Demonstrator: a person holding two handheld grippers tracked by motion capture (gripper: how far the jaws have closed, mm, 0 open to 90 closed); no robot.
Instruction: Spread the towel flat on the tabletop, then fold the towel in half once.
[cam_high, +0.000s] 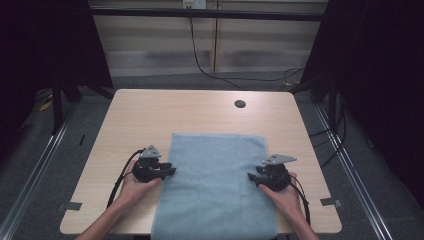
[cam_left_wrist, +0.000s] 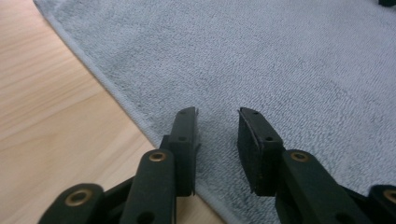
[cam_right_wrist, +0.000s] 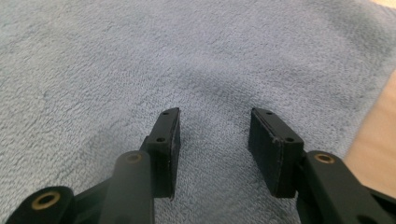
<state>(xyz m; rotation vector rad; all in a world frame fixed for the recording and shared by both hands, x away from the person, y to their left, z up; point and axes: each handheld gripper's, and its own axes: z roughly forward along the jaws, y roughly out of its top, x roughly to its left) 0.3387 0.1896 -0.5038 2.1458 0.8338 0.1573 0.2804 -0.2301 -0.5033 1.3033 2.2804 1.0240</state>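
Blue-grey towel (cam_high: 215, 185) is lying flat on the worktop (cam_high: 150, 110), reaching over its near edge. Left claw (cam_left_wrist: 218, 128) is hovering partly open over the towel's left hem, nothing between the jaws; right claw (cam_right_wrist: 214, 130) is likewise open and empty just inside the right hem. Probably lining up a fold: pinch both hems at matching spots w/ only one layer, then lift evenly.

Towel (cam_high: 215, 185) near edge cut off by frame bottom; forearms too; room sides dark, perhaps curtains.
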